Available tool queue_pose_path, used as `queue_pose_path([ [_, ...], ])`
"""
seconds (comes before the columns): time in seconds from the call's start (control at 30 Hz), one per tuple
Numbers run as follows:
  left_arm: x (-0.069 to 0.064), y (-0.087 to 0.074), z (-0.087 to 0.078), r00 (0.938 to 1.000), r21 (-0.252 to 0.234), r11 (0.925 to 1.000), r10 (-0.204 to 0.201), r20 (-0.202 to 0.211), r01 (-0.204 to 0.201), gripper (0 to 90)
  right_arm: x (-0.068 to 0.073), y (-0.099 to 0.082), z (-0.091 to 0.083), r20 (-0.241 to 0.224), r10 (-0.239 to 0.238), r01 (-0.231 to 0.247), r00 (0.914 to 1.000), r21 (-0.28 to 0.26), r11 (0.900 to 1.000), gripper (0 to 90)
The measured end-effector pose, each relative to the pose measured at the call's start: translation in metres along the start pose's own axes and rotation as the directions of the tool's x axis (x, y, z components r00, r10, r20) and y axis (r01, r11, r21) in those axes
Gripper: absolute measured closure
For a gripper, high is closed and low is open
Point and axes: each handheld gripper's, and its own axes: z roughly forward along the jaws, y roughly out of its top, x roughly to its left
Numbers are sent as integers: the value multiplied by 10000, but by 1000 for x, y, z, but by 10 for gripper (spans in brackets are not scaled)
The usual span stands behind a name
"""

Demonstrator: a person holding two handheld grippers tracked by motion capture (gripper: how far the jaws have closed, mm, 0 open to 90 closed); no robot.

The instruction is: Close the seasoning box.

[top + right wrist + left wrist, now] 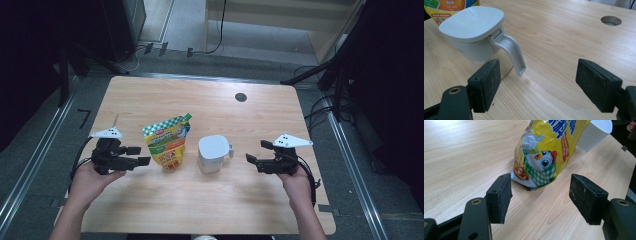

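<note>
Both sets of jaws stand wide open with nothing between them.

High view: left gripper [142, 155] points at the snack bag [168, 141], just short of it. Right gripper [257, 153] points at the white jug [213, 153], a gap off its handle. Bag and jug stand side by side mid-worktop [210, 210], near each other but apart. Front strip and whole back half are bare wood; a round cable hole [241, 97] sits near the back edge. Bag print is too small to read.

Left gripper view: glossy, crinkled yellow bag [541, 157] with a cartoon penguin, top cut off by frame. Its base sits just beyond the pads [501, 197], no contact. Jug [596, 132] is partly hidden behind it.

Right gripper view: smooth plastic jug [471, 32], rounded-square lid, flat downward-hanging handle [514, 55] between the pads' line and the body, untouched. Bag [449, 7] behind, mostly cut off. Hole [611, 20] far right.
</note>
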Motion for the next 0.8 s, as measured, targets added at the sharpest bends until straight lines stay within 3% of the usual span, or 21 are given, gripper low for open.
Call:
queue_pose_path([
  [0.8,0,0,2,9999,74,10000,27,-108,-26,350,-1,-2,0,159,104,-108,9998,250,9996,207],
])
